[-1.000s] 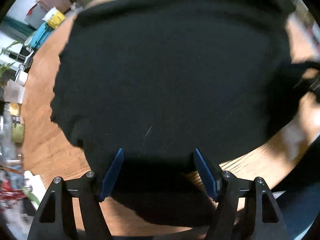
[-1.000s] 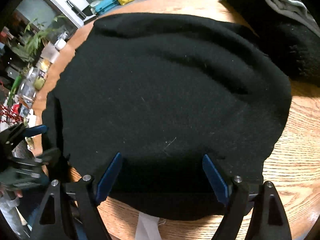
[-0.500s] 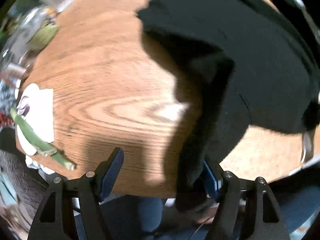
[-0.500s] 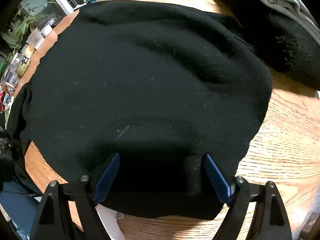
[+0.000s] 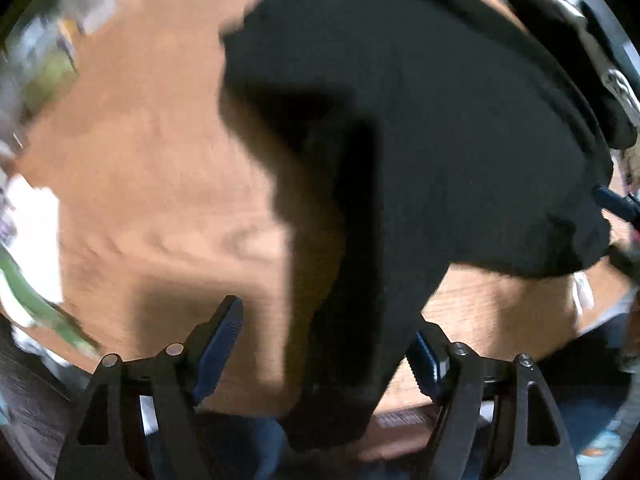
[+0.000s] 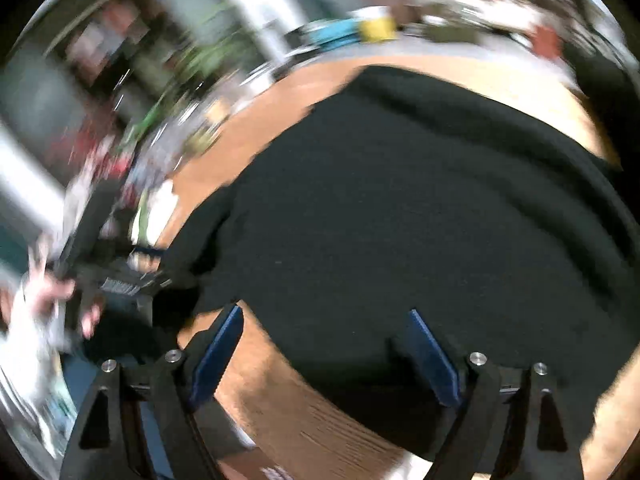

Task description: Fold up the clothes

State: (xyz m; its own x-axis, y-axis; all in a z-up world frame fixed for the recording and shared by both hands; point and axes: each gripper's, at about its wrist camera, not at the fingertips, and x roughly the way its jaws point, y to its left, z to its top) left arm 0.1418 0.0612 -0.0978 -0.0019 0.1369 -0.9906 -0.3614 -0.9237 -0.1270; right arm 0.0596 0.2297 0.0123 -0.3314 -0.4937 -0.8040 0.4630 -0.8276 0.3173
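The black garment (image 5: pixel 460 140) lies spread on the wooden table (image 5: pixel 152 184), covering most of the right half of the left wrist view. A narrower strip of it, probably a sleeve, runs from the main body down toward the table's near edge and hangs over that edge; its long axis runs roughly top to bottom in that view. In the right wrist view the garment (image 6: pixel 420 208) fills the centre and right, with its near hem toward the camera.

Surroundings: a second dark garment with a pale print (image 5: pixel 608 80) sits at the far right of the table. A white paper with a green stem (image 5: pixel 28 264) lies at the left edge. Blurred clutter lines the far side of the table; its items cannot be identified.

Left gripper (image 5: pixel 324 344): it points straight down over the near edge, jaws apart and just closing. The strip passes between them, against the right pad; whether that pad presses it cannot be told, and the left pad stands clear of the cloth.

Right gripper (image 6: pixel 324 348): angled down over the hem, jaws wide and just narrowing, cloth beneath them, not clamped. A hand (image 6: pixel 52 300) holding the other tool shows at left, blurred.
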